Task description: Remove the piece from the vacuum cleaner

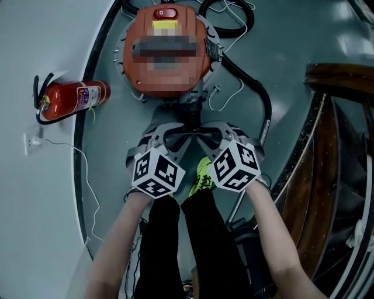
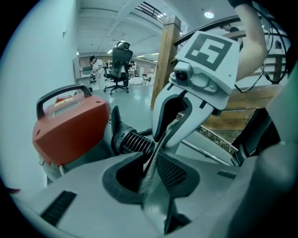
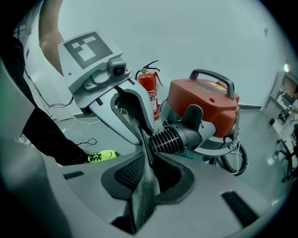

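A red fire extinguisher [image 1: 73,99] lay on the left by the pale wall [image 1: 35,47], near the orange vacuum cleaner [image 1: 166,82], whose black hose [image 1: 257,87] looped right toward a wooden rail [image 1: 339,79]. The left gripper [image 1: 186,131] and the right gripper [image 1: 197,131] met at the ribbed hose end [image 1: 191,115] on the vacuum's front, both clenched on it, near a yellow shoe [image 1: 201,175]. The floor [image 1: 280,52] was smooth grey, in an open office hall.

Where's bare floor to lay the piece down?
Free floor: between the fire extinguisher and the left gripper; between the black hose and the wooden stair rail. Crowded: cables behind the vacuum cleaner, and the ribbed hose that it and the right gripper clamp.
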A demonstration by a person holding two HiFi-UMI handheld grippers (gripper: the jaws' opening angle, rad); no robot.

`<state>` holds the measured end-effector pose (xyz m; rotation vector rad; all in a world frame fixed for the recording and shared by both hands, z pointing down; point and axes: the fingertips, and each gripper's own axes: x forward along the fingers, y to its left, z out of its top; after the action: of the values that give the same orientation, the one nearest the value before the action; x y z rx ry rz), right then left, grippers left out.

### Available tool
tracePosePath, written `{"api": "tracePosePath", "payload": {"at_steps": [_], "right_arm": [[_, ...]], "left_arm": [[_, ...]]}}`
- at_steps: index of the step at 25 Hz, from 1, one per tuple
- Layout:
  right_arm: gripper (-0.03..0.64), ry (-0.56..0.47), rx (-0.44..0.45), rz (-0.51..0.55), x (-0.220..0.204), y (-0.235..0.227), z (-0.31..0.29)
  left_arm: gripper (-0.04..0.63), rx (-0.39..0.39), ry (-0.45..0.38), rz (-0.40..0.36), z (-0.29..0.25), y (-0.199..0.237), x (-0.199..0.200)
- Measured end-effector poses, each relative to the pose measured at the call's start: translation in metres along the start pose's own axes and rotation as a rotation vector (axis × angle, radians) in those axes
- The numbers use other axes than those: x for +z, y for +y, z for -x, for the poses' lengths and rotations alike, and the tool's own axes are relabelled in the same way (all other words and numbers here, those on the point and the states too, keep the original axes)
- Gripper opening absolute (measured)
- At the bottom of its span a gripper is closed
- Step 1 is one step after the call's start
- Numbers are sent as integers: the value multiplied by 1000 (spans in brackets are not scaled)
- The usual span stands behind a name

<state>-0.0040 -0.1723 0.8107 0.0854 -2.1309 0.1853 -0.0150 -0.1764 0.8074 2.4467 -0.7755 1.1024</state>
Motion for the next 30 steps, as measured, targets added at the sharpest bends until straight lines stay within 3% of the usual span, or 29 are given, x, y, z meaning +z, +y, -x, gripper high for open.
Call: {"api": "tracePosePath", "payload": {"at_steps": [14,30], "right_arm": [[71,-1,18,19,8,17,17],[71,4,38,11,14,68,42]], "left_arm": [[91,-8,5,-35,20,-15,5],[83,-37,14,-34,58,-58,0]]}}
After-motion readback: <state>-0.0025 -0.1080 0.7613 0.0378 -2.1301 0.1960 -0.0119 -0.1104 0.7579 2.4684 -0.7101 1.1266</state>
